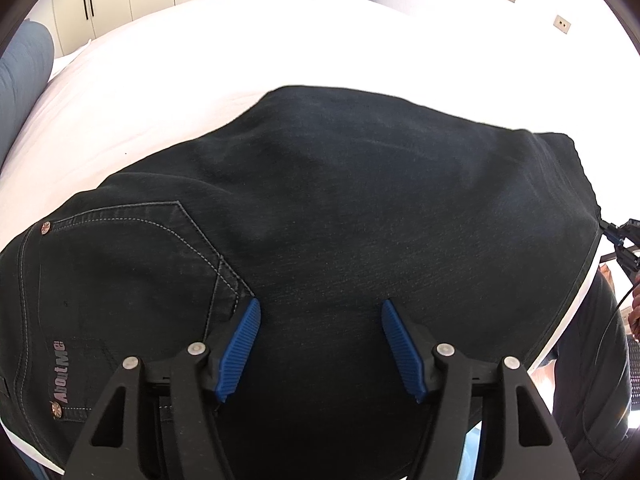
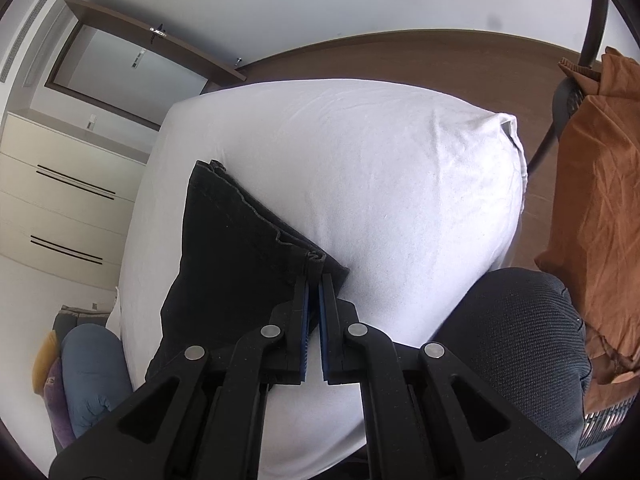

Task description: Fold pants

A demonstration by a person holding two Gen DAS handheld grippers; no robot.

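Left wrist view shows me the black pants [image 1: 340, 220] lying folded on the white bed [image 1: 160, 80], long axis running left to right, waistband and pocket end at the left, hem end at the right. My left tool [image 1: 320, 350] hovers low over the cloth with its blue pads spread wide. At the hem corner, my right tool [image 2: 314, 280] is pinching the stacked hem edges, angled forward over the bed.
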